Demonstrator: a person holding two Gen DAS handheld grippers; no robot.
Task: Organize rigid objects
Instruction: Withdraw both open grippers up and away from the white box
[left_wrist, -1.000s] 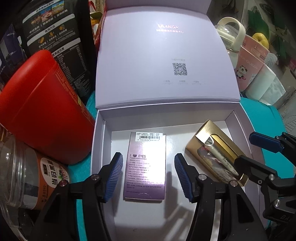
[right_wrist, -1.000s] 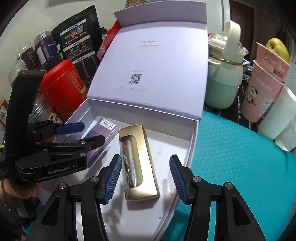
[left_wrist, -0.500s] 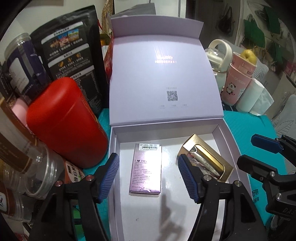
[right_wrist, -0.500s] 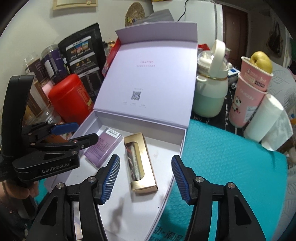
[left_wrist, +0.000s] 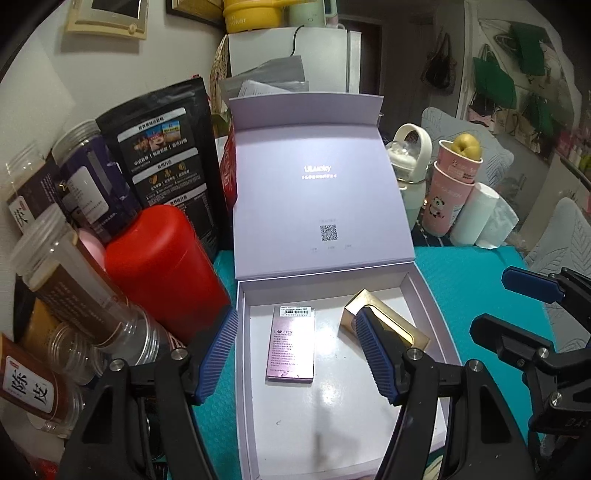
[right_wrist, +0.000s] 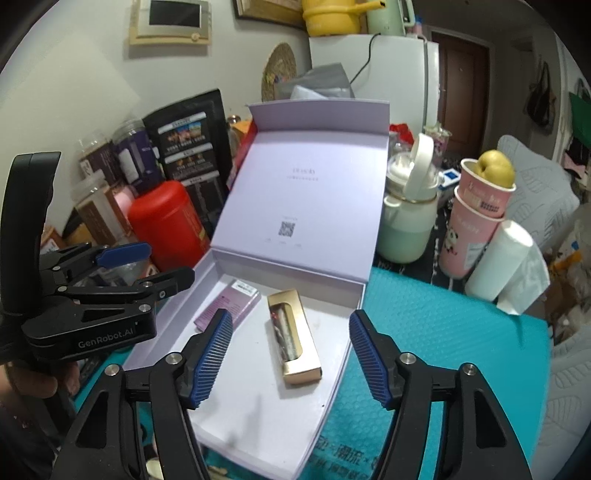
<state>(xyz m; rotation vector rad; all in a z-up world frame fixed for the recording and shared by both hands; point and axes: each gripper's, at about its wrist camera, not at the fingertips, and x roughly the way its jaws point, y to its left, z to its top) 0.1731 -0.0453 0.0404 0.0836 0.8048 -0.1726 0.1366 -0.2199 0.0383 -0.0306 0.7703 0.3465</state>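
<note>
Both loads sit in the lavender box (left_wrist: 424, 291); with left gripper (left_wrist: 295, 350) spread empty and right gripper (right_wrist: 291, 354) opening empty, swing down the lid (left_wrist: 317, 192), upper centre.

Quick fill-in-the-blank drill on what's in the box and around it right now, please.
1. The lavender box has its lid standing ____.
2. Inside it, the pink carton lies beside a ____ carton with a window.
3. The fruit sits in the top ____ cup.
4. The tall canister beside the box is ____.

Missing words: open; gold; pink; red
</note>
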